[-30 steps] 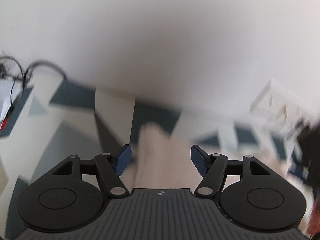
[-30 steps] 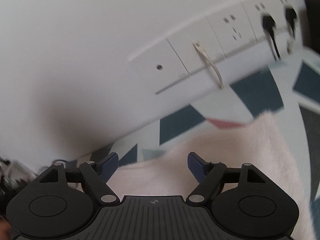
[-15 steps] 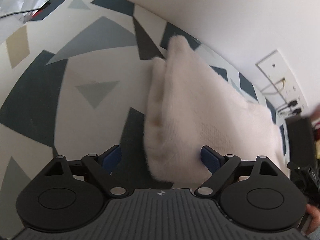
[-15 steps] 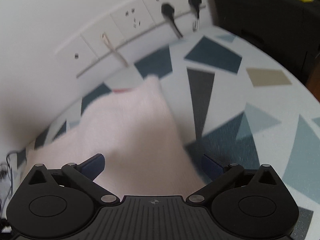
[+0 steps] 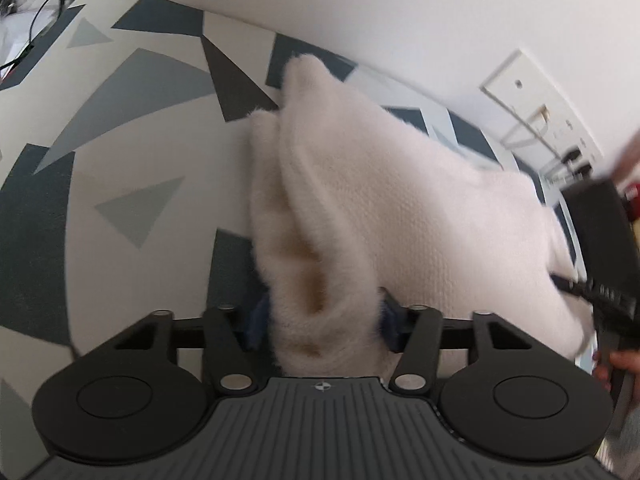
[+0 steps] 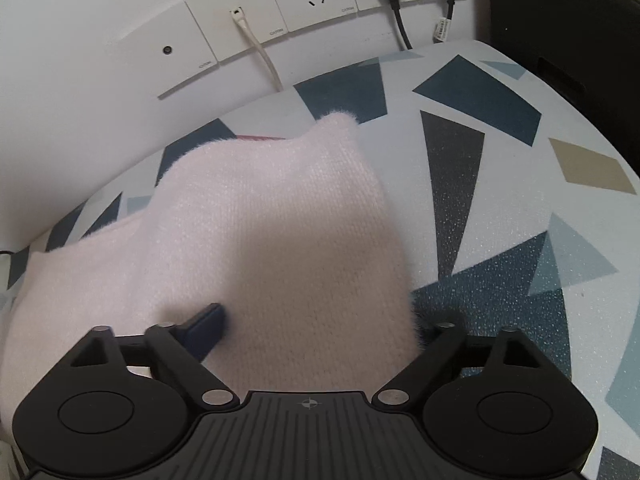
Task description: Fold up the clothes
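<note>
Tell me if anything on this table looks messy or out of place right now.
Nothing is spilled or damaged. The pale pink fuzzy garment is only partly folded: in the left wrist view its layers bunch unevenly at the near end, with a gaping fold. The patterned tablecloth lies flat.

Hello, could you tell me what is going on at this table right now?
A person is folding a fluffy pale pink sweater on a table with a geometric-patterned cloth. The left tool is closing around a bunched edge of it, and the right tool is also closing, with the sweater's other near edge between its fingers.
</note>
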`<state>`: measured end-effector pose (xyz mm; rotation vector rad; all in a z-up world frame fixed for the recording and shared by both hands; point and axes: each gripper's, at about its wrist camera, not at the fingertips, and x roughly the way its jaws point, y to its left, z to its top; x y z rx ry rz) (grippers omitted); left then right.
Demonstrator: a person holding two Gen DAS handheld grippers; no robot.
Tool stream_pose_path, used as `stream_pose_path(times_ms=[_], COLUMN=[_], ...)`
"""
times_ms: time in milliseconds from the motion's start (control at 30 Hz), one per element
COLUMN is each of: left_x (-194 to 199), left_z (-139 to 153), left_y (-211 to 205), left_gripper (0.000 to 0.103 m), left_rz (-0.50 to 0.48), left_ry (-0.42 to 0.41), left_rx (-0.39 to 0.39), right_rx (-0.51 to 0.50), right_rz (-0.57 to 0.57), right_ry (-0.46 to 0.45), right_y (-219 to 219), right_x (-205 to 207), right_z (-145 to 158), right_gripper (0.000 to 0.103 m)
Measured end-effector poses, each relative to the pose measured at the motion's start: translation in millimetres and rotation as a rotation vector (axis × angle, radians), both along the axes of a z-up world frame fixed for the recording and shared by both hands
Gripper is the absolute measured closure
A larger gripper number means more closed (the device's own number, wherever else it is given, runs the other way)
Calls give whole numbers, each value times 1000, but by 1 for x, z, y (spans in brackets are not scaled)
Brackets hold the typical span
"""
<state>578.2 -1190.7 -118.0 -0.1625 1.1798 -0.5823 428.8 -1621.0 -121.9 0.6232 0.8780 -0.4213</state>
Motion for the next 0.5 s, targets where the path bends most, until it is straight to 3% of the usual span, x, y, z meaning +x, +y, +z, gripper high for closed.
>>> stream_pose_path(times_ms=[67, 200, 267, 367, 400, 467, 500], left_x=[-5, -17, -20, -23, -24, -18, -14], left_z=[0, -4, -4, 8, 14, 25, 30], left_y=[5, 14, 19, 17, 15, 9, 6], left_gripper=[55, 62, 60, 34, 29, 20, 13], left_rz=[-19, -47, -51, -73, -82, -89, -91], left_ry=[15, 42, 52, -31, -70, -113, -124], left_rx=[7, 18, 18, 88, 110, 83, 59], right_rx=[21, 58, 101, 181, 198, 181, 156], right_rz=[2, 14, -9, -90, -123, -164, -152], right_ry=[-11, -11, -32, -79, -93, -136, -158], right_y=[-1, 0, -3, -14, -18, -21, -21], right_x=[-5, -12, -18, -30, -33, -35, -33], right_z=[0, 0, -1, -2, -2, 3, 8], right_gripper=[31, 33, 35, 30, 24, 1, 1])
